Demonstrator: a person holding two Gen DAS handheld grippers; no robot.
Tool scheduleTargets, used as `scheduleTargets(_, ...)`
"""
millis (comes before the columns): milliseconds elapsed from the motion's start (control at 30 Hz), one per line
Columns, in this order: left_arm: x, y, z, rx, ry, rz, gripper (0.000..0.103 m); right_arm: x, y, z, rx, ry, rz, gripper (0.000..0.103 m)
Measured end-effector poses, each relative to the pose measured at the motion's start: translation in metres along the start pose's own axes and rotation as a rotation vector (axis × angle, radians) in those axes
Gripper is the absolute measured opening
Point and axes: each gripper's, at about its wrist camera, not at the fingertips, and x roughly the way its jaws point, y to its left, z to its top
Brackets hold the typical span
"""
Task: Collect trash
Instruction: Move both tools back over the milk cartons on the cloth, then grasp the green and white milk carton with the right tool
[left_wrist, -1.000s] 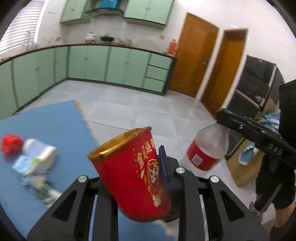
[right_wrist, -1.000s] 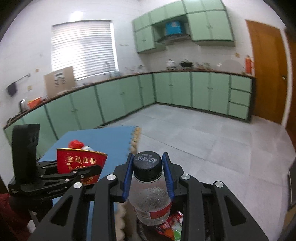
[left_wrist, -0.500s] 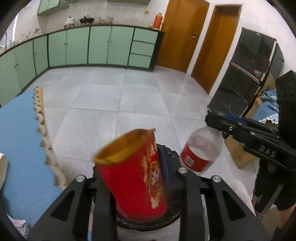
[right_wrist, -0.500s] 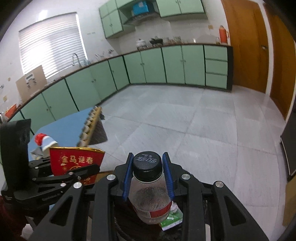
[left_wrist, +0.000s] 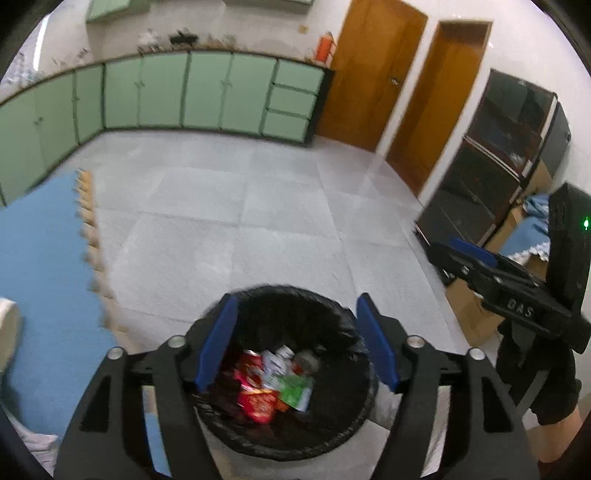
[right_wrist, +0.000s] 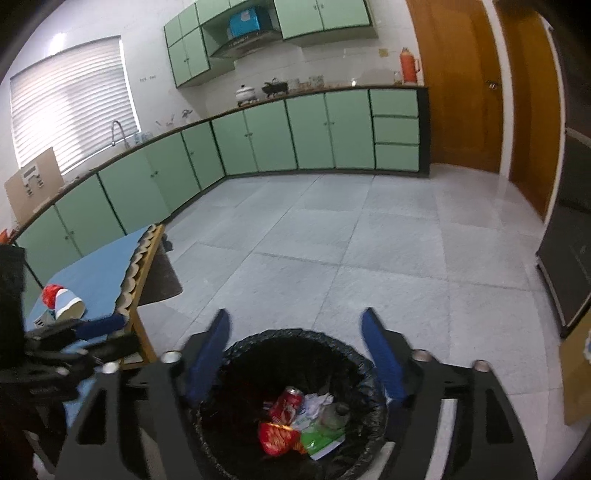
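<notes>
A round bin with a black liner (left_wrist: 334, 325) stands on the floor right below both grippers; it also shows in the right wrist view (right_wrist: 362, 365). Inside lie the red paper cup (left_wrist: 256, 400) (right_wrist: 275, 437), the plastic bottle (left_wrist: 306, 363) (right_wrist: 334, 413), a red can (right_wrist: 288, 400) and green and white wrappers. My left gripper (left_wrist: 297, 341) is open and empty above the bin. My right gripper (right_wrist: 295, 358) is open and empty above it too, and shows at the right in the left wrist view (left_wrist: 480, 266).
A table with a blue mat (right_wrist: 99, 273) stands to the left with a paper cup (right_wrist: 68, 308) and a red wad (right_wrist: 50, 293) on it. Grey tile floor (left_wrist: 258, 206) lies ahead. A dark cabinet (left_wrist: 495, 162) and cardboard boxes stand to the right.
Both grippers moved from the table over the bin and opened. The red cup and the bottle dropped out of them into the bin.
</notes>
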Motion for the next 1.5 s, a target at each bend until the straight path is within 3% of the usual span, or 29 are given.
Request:
scheduleTargets(133,-0.040,0.014,-0.003,0.016,-0.070,0.084,0.074,-0.018,0.021,0.005,-0.019,-0.038,0.039,0.093)
scheduleTargets(433,-0.133,0.088,-0.028,-0.081,-0.120,0.284,0.075,-0.030,0.117,0.005,-0.150,-0.036,0.209,0.094)
scheduleTargets(700,-0.188,0.148,-0.068,-0.161,-0.083,0.423,0.075,-0.013,0.213,-0.024,-0.306,0.047,0.385,0.094)
scheduleTargets(1000,-0.205,0.188,-0.112,-0.241,-0.021,0.465,0.073,0.007,0.288,-0.060,-0.429,0.133,0.508,0.090)
scheduleTargets(1500,-0.190,0.219,-0.130,-0.306,0.032,0.451,0.073,0.043,0.340,-0.081,-0.546,0.235,0.525,0.086)
